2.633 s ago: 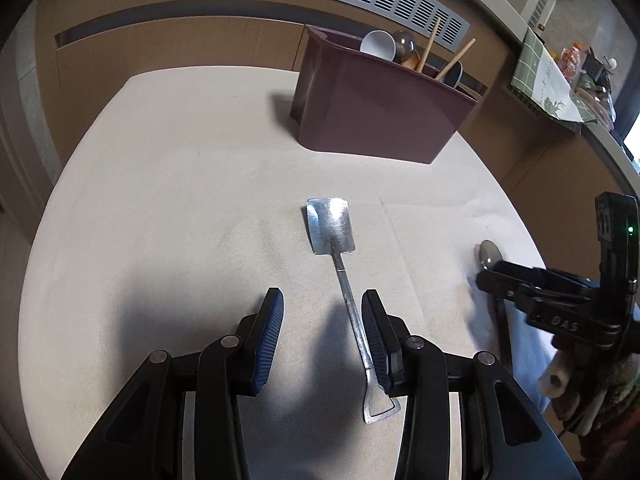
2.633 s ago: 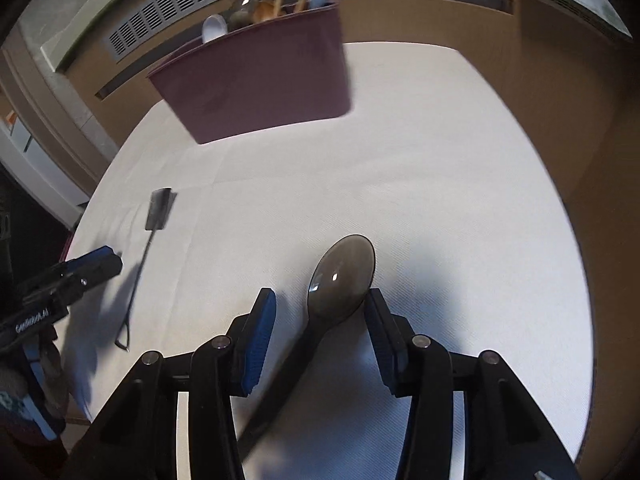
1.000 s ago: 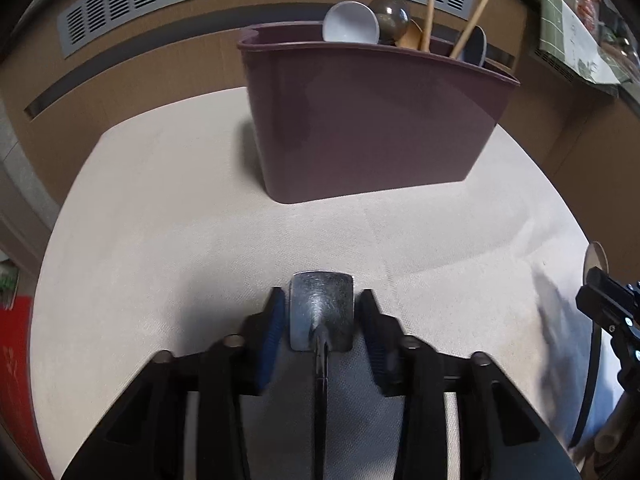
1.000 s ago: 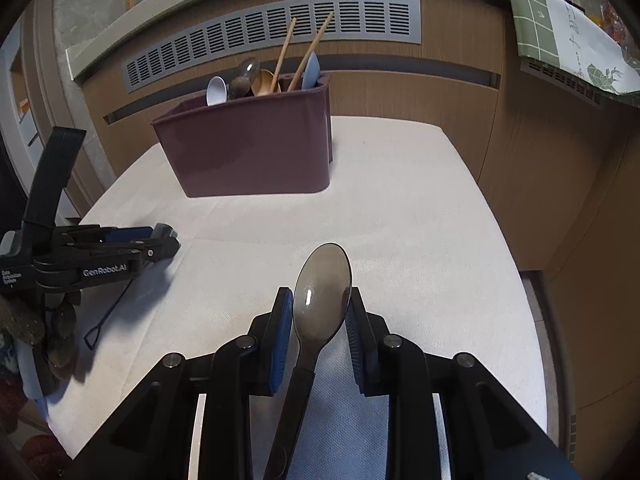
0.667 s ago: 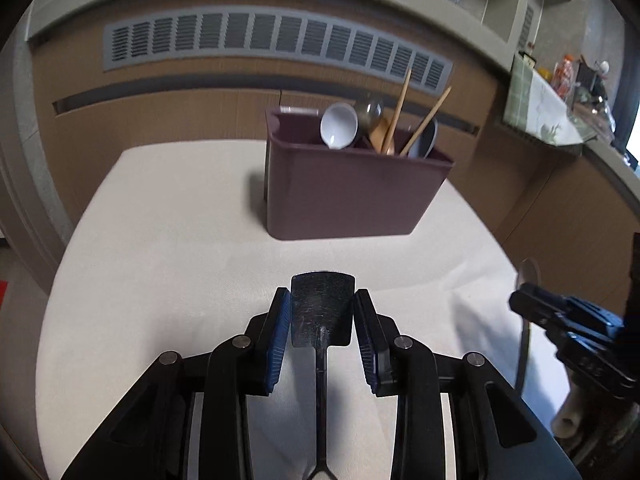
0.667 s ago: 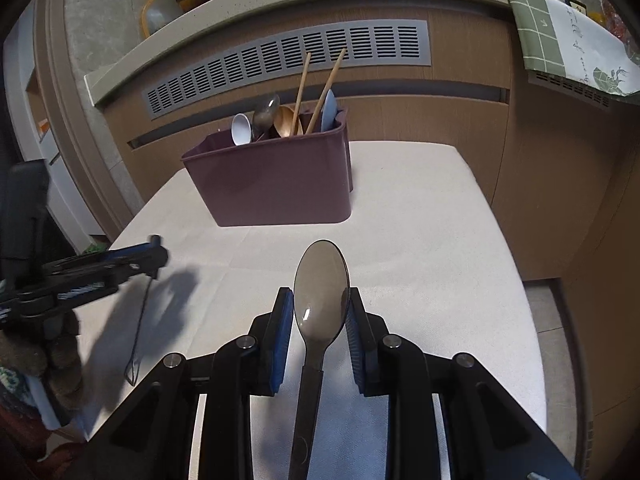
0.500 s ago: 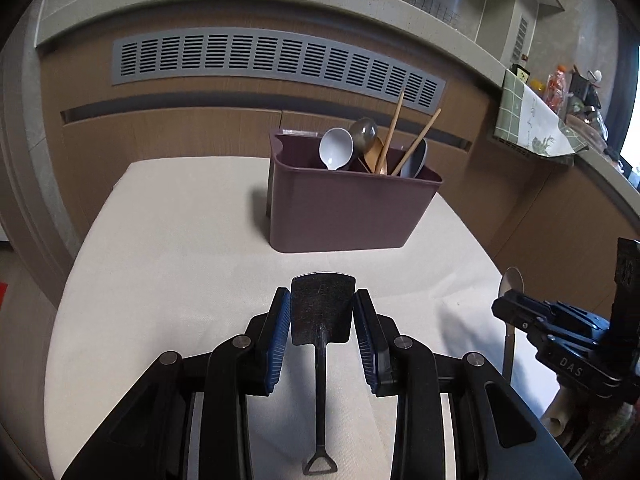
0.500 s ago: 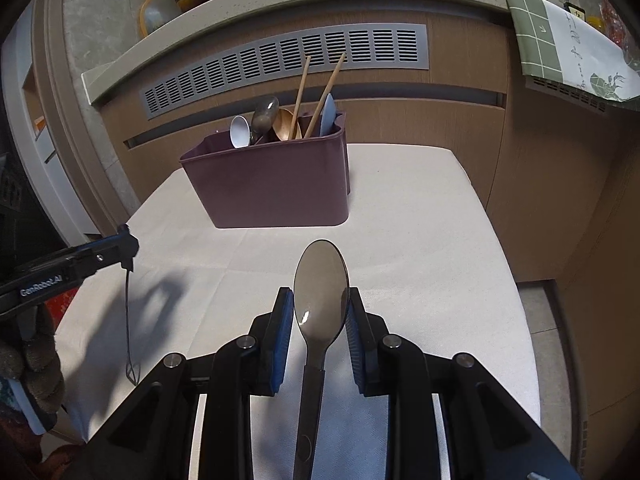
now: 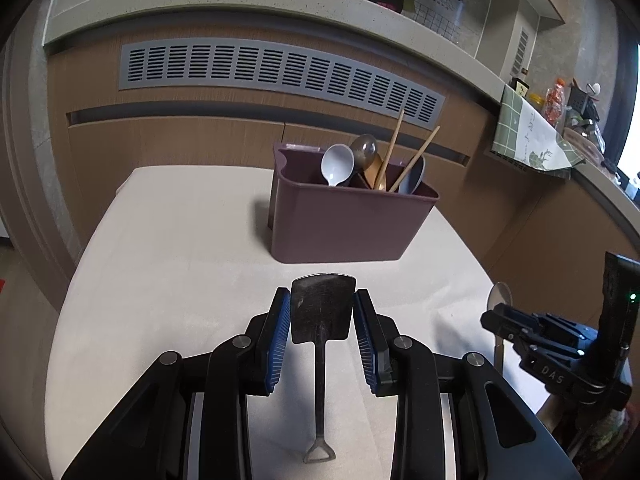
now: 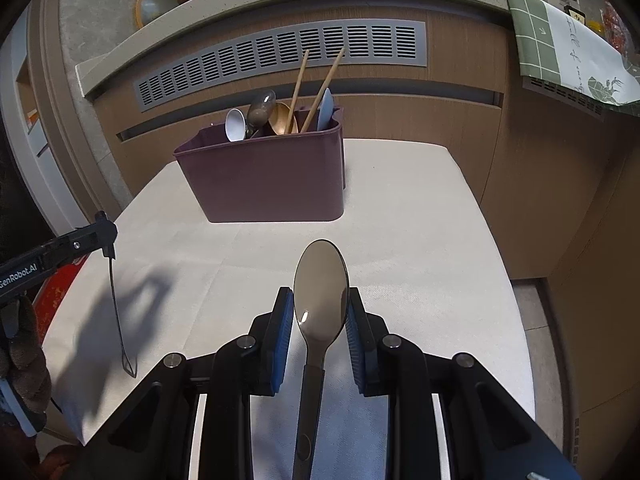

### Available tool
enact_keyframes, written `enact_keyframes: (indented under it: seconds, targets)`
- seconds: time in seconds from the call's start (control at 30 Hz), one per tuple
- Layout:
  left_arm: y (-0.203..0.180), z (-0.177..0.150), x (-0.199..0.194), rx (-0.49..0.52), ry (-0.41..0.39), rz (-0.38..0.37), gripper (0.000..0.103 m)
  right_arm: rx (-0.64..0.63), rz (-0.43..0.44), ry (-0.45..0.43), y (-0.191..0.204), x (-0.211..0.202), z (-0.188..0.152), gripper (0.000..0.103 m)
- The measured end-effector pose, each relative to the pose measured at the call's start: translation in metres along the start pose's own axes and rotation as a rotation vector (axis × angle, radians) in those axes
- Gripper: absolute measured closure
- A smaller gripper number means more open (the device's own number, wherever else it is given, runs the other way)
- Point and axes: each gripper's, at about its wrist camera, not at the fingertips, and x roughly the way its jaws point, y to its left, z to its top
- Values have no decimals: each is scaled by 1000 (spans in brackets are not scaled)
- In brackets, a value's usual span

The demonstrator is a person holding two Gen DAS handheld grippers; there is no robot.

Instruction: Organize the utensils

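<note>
My left gripper (image 9: 322, 310) is shut on the blade of a small metal spatula (image 9: 322, 307); its handle hangs down above the table. In the right wrist view that gripper (image 10: 105, 236) shows at the left edge with the spatula (image 10: 118, 312) dangling from it. My right gripper (image 10: 320, 308) is shut on the bowl of a dark metal spoon (image 10: 320, 280), lifted off the table; it (image 9: 496, 320) appears at the right of the left wrist view with the spoon (image 9: 500, 298). A maroon utensil bin (image 9: 344, 224) (image 10: 272, 176) stands ahead of both, holding spoons and chopsticks.
The white cloth-covered table (image 9: 168, 248) (image 10: 420, 216) ends at a wooden counter front with a grey vent grille (image 9: 276, 72). A gloved hand (image 10: 20, 356) holds the left tool. A green checked cloth (image 10: 572, 40) hangs off the counter at the right.
My left gripper has risen and drawn back with the spatula, so the bin now looks smaller and farther. The right gripper and its spoon have stayed almost still.
</note>
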Motion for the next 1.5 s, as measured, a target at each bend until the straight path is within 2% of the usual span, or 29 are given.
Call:
enact_keyframes:
  seconds: [0.17,0.2,0.23,0.3,0.4,0.53,0.67,0.87,0.97,1.03,1.1,1.23,1.37,1.5]
  targets:
    - [-10,16,-17,19,-55,-20,74,-8,15,-30,3,-4,7,81]
    - [-11,24,-26,21,-83,-31,92,-5,26,-54,3,-9,13,95]
    - [-13,34,-33,22,-105,-44,95,-10,40,-74,3,-15,21,97]
    - [-19,62,-56,35,-178,-79,95,-31,52,-162,5,-39,50,97]
    - [-29,99,-85,81,-277,-83,95,-96,50,-274,13,-75,98,98]
    - [-22,117,-92,57,-279,-105,95,-130,85,-330,18,-95,129,98]
    - [3,100,-64,6,-201,-53,93,-124,96,-283,14,-81,117,99]
    - [45,54,15,-126,62,-56,93,-110,70,-158,4,-38,85,99]
    - [49,34,54,-129,158,-78,91,-114,119,-71,-1,-15,70,98]
    - [46,27,77,-112,191,-121,87,-92,151,5,-8,7,57,95]
    - [34,24,102,-79,217,-142,85,-87,138,46,-12,23,46,89]
    - [11,28,140,3,238,-155,85,-59,121,117,-24,54,29,88]
    - [-5,32,170,81,273,-132,85,-28,127,147,-31,78,34,83]
    - [2,26,174,78,306,-157,85,6,151,199,-31,113,44,82]
